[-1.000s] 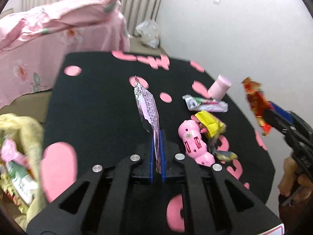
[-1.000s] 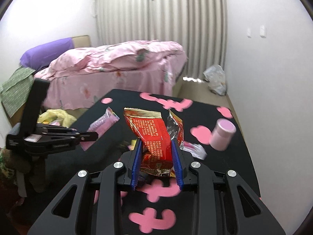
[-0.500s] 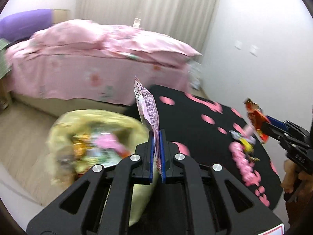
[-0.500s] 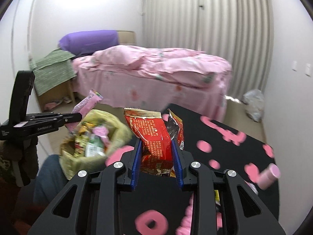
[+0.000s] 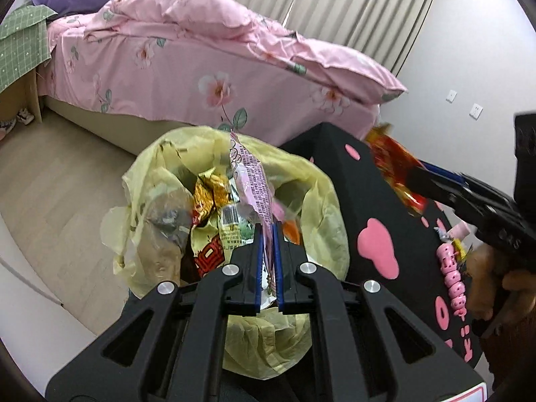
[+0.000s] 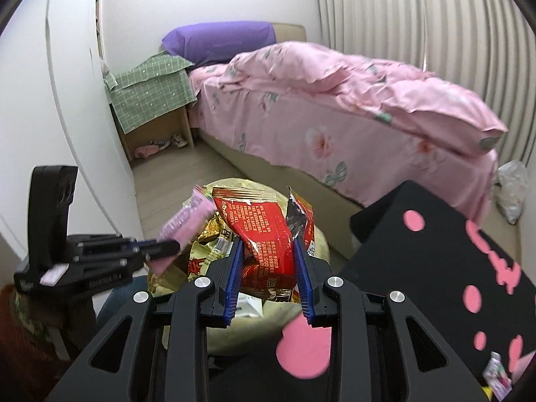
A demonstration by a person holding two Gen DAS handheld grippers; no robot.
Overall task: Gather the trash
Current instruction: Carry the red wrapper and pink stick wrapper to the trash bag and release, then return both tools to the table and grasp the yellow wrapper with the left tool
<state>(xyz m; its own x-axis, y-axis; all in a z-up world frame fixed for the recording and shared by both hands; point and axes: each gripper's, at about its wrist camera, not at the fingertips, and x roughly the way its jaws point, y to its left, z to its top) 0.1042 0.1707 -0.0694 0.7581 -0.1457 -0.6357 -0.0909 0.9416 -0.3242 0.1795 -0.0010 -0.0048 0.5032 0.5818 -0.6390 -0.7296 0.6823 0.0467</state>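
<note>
My left gripper (image 5: 267,234) is shut on a thin pink wrapper (image 5: 249,181) that stands up over the open yellow trash bag (image 5: 321,214). The bag holds several wrappers. From the right wrist view the same pink wrapper (image 6: 187,221) hangs from the left gripper (image 6: 167,246) at the bag's left side. My right gripper (image 6: 268,261) is shut on a crumpled red snack packet (image 6: 264,231) above the yellow trash bag (image 6: 320,238). In the left wrist view the red packet (image 5: 392,171) and the right gripper (image 5: 418,181) come in from the right, over the black table's edge.
A black table (image 6: 418,258) with pink shapes lies right of the bag, with small litter (image 5: 452,238) at its far end. A bed with pink bedding (image 5: 214,53) runs behind, a wooden nightstand (image 6: 157,124) at its head. Pale floor (image 5: 60,174) lies left of the bag.
Both grippers swung left from over the table to above the yellow trash bag, each keeping its wrapper. The bag now sits directly beneath the left gripper's fingers.
</note>
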